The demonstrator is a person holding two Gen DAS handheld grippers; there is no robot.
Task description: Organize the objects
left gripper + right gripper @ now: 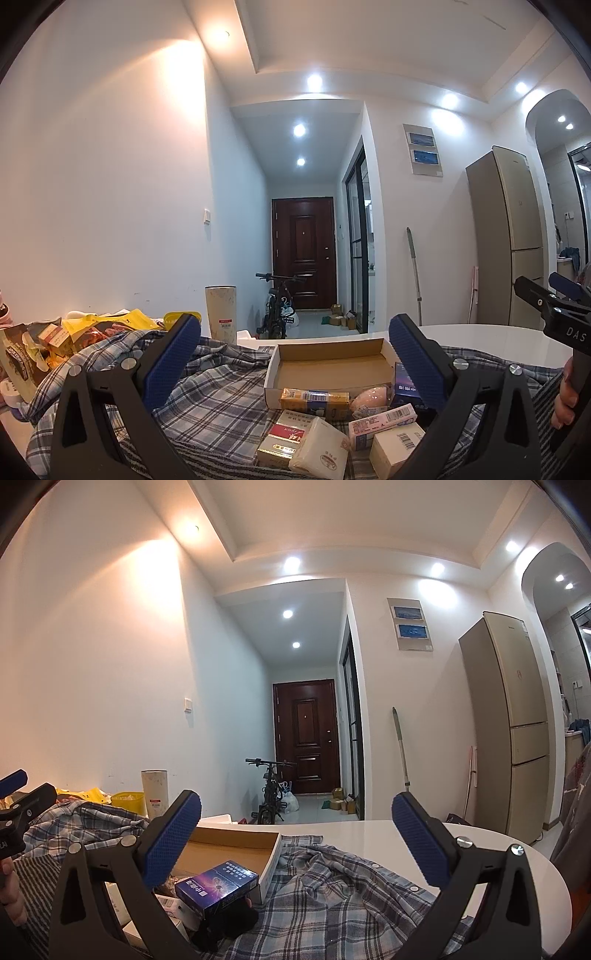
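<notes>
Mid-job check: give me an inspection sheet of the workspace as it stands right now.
Surface: white table, mostly covered by a rumpled plaid shirt.
Job's things: open cardboard tray, empty inside; in front of it lie a yellow packet, a pink-white box, a red-white carton, a white soap-like packet and a blue box.
Clutter: snack bags at far left; tall white cylinder; yellow container.
Grippers: left gripper open, holding nothing; right gripper open, holding nothing.
Cables: nothing seen.
Surroundings: hallway with dark door, bicycle, fridge, mop.
</notes>
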